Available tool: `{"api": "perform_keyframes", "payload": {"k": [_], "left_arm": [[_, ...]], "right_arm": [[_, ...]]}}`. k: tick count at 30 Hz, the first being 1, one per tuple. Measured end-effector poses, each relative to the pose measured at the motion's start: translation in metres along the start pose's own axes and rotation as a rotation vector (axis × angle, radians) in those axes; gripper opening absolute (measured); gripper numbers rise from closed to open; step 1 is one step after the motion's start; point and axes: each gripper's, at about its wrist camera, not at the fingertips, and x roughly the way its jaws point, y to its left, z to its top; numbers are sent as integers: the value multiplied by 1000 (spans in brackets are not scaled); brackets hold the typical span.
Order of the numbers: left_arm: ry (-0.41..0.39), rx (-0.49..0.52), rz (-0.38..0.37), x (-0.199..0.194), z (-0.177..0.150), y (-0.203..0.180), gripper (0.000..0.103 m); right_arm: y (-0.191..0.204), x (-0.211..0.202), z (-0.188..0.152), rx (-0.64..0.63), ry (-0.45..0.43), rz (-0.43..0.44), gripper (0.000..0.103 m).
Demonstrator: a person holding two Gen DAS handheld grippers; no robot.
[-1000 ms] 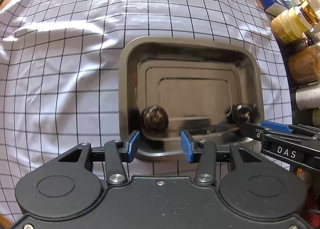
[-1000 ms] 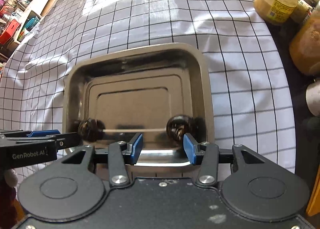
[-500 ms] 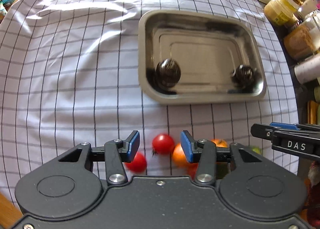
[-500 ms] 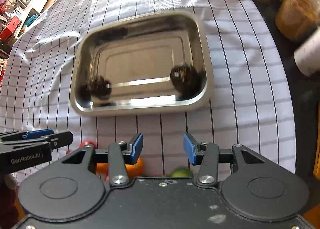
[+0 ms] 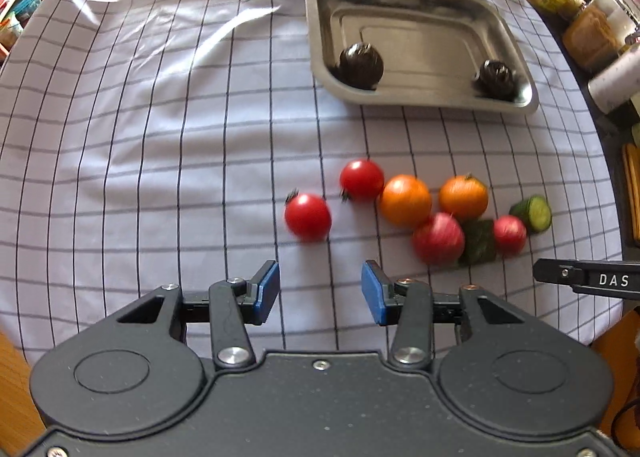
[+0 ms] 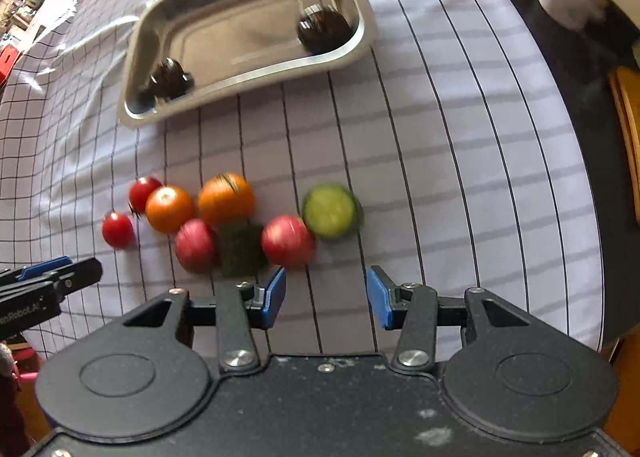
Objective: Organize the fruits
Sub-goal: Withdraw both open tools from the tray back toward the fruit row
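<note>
L gripper (image 5: 320, 299) and R gripper (image 6: 326, 297), both spread w/ nothing between pads, hover near side of fruit cluster. Nearest red tomato (image 5: 307, 216) lies just beyond L; pink fruit (image 6: 287, 242) just off R's left pad. Tray (image 5: 508, 27), far side, holds two dark fruits.

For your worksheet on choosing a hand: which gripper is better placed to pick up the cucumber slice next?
Probably the right gripper. Its open jaws are empty, and the cucumber slice lies just ahead of them. The left gripper faces the red tomato at the row's other end.
</note>
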Motion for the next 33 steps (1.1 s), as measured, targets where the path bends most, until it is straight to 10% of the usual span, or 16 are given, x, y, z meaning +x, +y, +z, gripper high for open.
{"api": "perform_keyframes", "payload": {"k": [33], "left_arm": [[-51,21,-27,24,17,7,53]], "right_arm": [[-5,3,-33,101,-18,-24,48]]}}
